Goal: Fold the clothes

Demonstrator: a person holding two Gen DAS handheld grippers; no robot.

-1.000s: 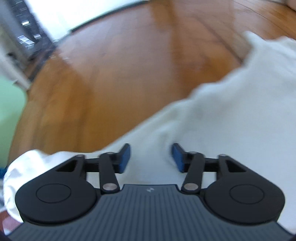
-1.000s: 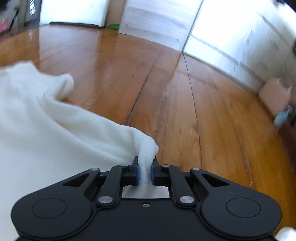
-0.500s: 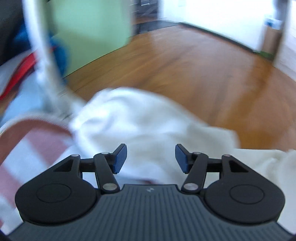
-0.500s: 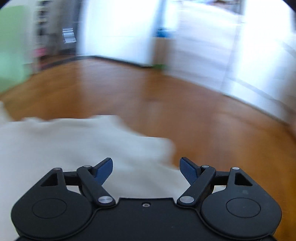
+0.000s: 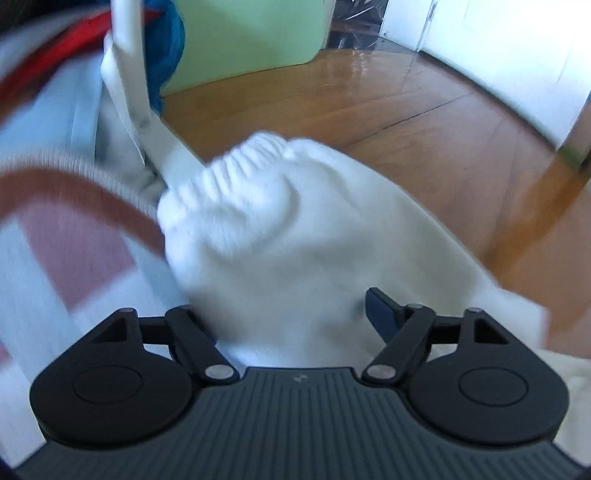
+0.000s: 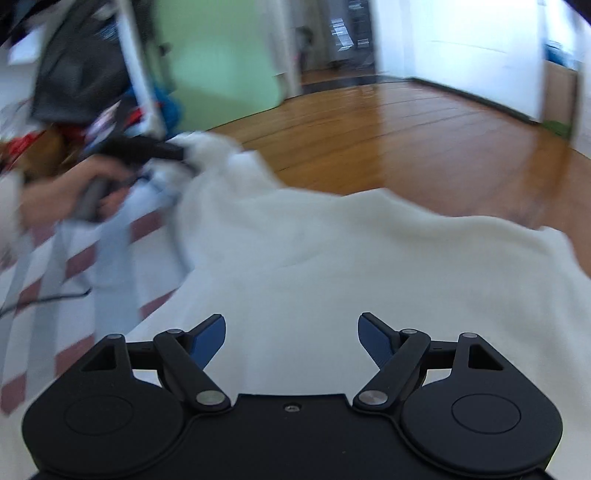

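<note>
A white fleece garment (image 6: 369, 258) lies spread on the wooden floor and partly over a checked cloth. Its sleeve, ending in a ribbed cuff (image 5: 236, 173), runs away from my left gripper (image 5: 295, 317). That gripper is open and straddles the sleeve; the fabric hides its left finger, while the right blue pad (image 5: 380, 314) shows. In the right wrist view a hand (image 6: 74, 192) holds the left gripper (image 6: 177, 155) at the sleeve end. My right gripper (image 6: 291, 332) hovers open over the garment's body with nothing between its fingers.
A red-and-white checked cloth (image 5: 74, 251) lies to the left under the sleeve. A white rack pole (image 5: 129, 74) stands beyond it with piled clothes (image 6: 74, 92) and a green panel (image 5: 251, 33). Bare wooden floor (image 6: 424, 136) stretches to the right.
My right gripper let go of the garment's corner, opened, and swung left over the garment. My left gripper, still open, swung left to the sleeve and closed in on the cuff.
</note>
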